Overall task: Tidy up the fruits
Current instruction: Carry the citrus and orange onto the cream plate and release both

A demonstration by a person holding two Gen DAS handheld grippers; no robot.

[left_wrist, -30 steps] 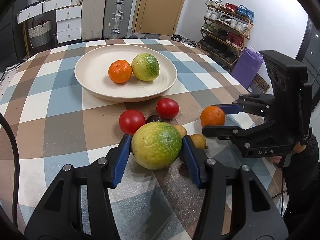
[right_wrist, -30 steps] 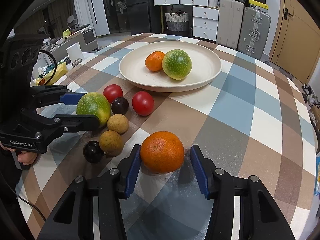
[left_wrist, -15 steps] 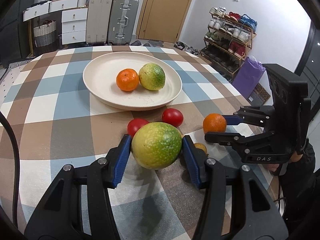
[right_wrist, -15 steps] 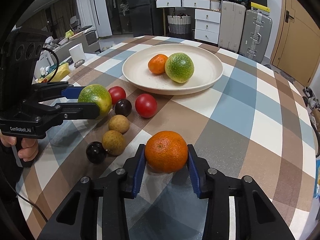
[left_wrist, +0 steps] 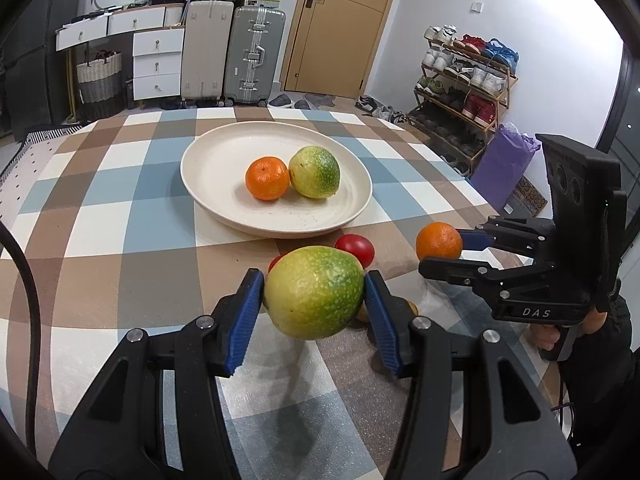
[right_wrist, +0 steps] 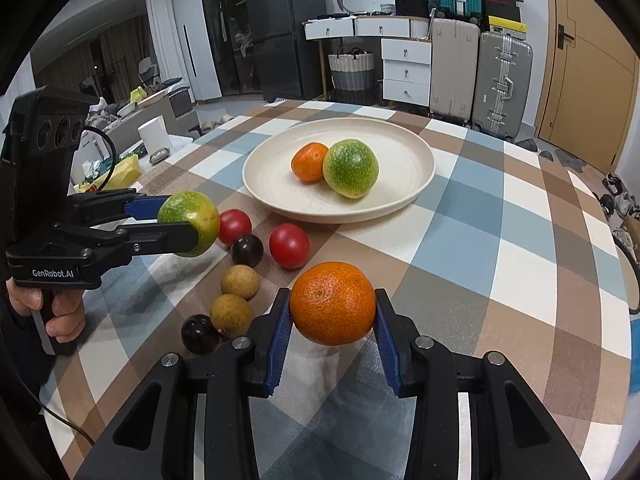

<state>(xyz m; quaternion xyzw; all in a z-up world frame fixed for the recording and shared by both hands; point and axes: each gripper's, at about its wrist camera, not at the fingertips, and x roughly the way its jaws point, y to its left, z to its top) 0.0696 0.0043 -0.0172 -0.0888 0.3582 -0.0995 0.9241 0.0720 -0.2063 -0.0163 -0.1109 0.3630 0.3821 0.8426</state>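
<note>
Fruit is the whole matter here, and two pieces of it are off the cloth: a green-yellow citrus (left_wrist: 314, 292) pinched between the blue pads of the left gripper (left_wrist: 314, 300), and an orange mandarin (right_wrist: 333, 303) pinched the same way by the right gripper (right_wrist: 332, 320), each fruit caught across its widest part, probably so that a round skin cannot roll out of the pads. Both hang just short of the cream plate (right_wrist: 416, 184) on its near side, with shadows on the checked tablecloth (right_wrist: 500, 264) beneath them, so I judge them lifted clear and headed for the plate. On the plate a second mandarin (right_wrist: 308, 162) and a second green citrus (right_wrist: 351, 168) lie touching each other near its middle, which suggests the sorting goes by gathering like with like. Between the plate and the grippers the rest waits on the cloth: two red tomatoes (right_wrist: 289, 246), one just beside the plate's near rim, a dark plum (right_wrist: 247, 250) between them, then two tan longans (right_wrist: 240, 282) and another dark plum (right_wrist: 199, 334) farther from the plate. A person's hand (right_wrist: 60, 312) grips the left tool's handle. Beyond the plate's far side stand suitcases (right_wrist: 502, 84) and white drawers (right_wrist: 406, 72)
</note>
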